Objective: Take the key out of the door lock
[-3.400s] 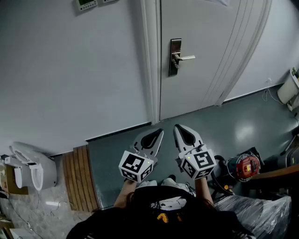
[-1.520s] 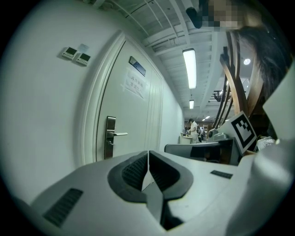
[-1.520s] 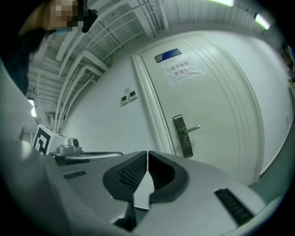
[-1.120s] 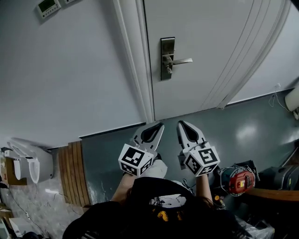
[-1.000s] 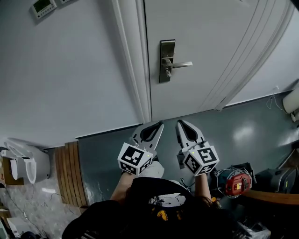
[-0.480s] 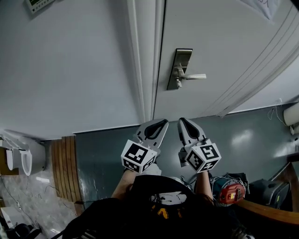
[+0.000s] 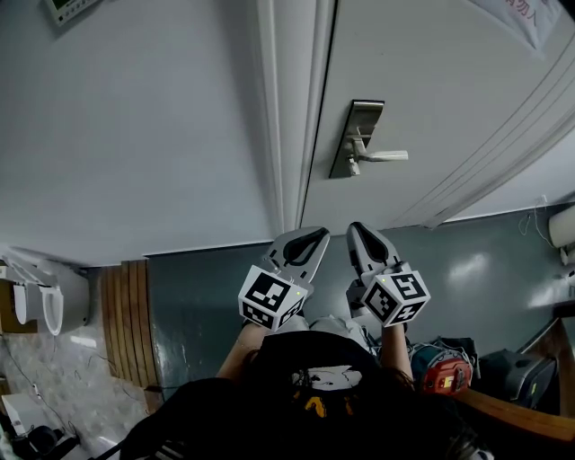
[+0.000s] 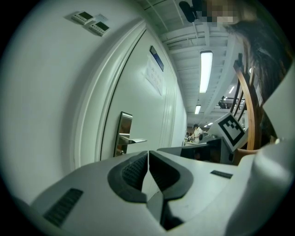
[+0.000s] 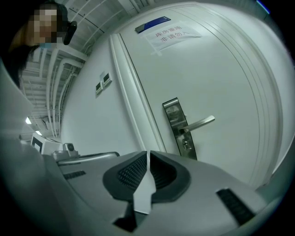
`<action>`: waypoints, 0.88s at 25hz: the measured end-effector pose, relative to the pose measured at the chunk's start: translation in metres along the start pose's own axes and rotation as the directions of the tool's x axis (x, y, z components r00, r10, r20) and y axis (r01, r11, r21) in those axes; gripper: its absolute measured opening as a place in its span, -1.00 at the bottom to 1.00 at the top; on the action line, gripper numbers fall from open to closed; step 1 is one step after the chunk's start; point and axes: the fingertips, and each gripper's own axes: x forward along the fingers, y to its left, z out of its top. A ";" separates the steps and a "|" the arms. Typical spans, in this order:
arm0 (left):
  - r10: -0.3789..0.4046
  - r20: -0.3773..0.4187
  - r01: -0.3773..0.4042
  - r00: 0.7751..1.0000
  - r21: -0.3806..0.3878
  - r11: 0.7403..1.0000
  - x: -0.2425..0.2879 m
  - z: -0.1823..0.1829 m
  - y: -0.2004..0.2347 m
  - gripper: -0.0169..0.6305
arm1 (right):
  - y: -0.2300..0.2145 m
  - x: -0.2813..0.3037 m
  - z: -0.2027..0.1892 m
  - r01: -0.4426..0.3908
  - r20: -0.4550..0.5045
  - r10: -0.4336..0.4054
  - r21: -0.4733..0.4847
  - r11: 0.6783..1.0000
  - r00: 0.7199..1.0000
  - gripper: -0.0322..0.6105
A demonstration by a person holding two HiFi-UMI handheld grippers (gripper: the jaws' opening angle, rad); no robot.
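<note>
The white door carries a steel lock plate with a lever handle. A small key sticks out of the plate below the lever; it also shows as the key in the right gripper view. My left gripper and right gripper are side by side below the lock, well short of the door. Both are shut with nothing between the jaws. In the left gripper view the lock plate lies ahead of the shut left gripper. The right gripper points toward the plate.
The door frame runs left of the lock, with a plain wall and a wall panel beyond. Wooden slats and a white appliance lie at the lower left. A red tool sits at the lower right.
The view has closed in on the door: the lock plate now sits lower and farther right in the head view. Both grippers stay shut and side by side.
</note>
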 end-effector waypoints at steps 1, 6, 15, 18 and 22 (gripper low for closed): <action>-0.003 -0.003 0.003 1.000 0.001 1.000 0.001 0.000 0.000 -0.92 | 0.000 0.002 0.000 -0.002 -0.001 0.002 0.004 1.000 1.000 -0.88; 0.002 -0.011 -0.002 1.000 0.007 1.000 0.003 -0.001 0.002 -0.92 | -0.006 0.012 -0.001 -0.022 0.008 0.022 0.064 0.998 1.000 -0.88; 0.057 -0.025 -0.057 0.998 0.018 0.998 0.010 -0.004 0.008 -0.92 | -0.038 0.031 -0.003 -0.021 0.000 0.021 0.093 0.995 1.000 -0.88; 0.090 -0.024 -0.090 0.996 0.015 0.996 0.017 -0.002 0.010 -0.92 | -0.055 0.040 0.000 -0.027 0.001 0.027 0.107 0.994 1.000 -0.88; 0.136 -0.023 -0.136 0.990 0.007 0.991 0.030 0.002 0.010 -0.92 | -0.080 0.055 -0.003 -0.041 -0.027 0.046 0.176 0.984 0.999 -0.87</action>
